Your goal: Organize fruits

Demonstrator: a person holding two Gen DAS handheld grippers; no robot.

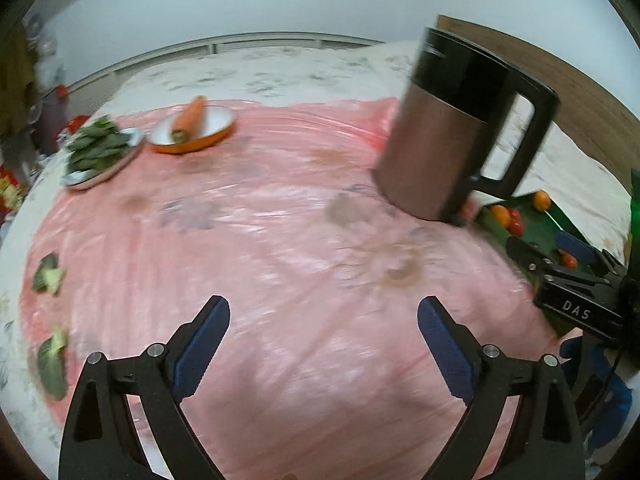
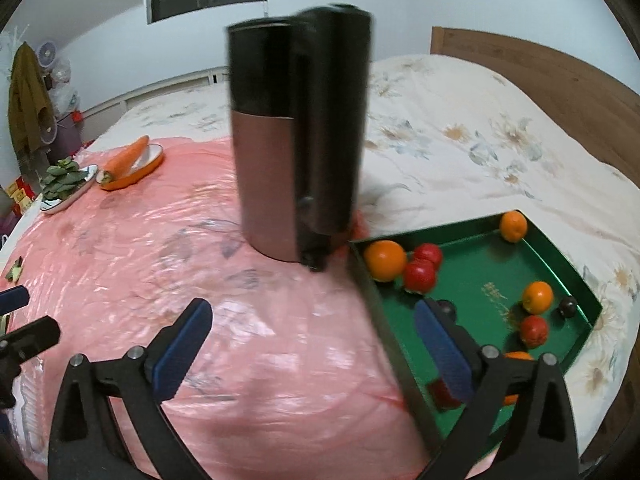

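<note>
Left wrist view: the left tongs [image 1: 323, 322] stand wide apart with nothing between them, over the pink plastic sheet [image 1: 248, 240] covering the bed. Ahead and right, the shallow green cardboard tray [image 1: 532, 216] collects the fruit, likely so nothing rolls off; a copper-and-black kettle [image 1: 444, 128] partly hides it.

Right wrist view: the right tongs [image 2: 314, 320] also gape empty. The tray [image 2: 476, 276] lies ahead-right, long axis running away rightward, with round oranges [image 2: 385, 260] and red fruits [image 2: 419, 275] showing no clear axis

Green tray [image 2: 568, 268], pink sheet [image 2: 260, 340]
</note>
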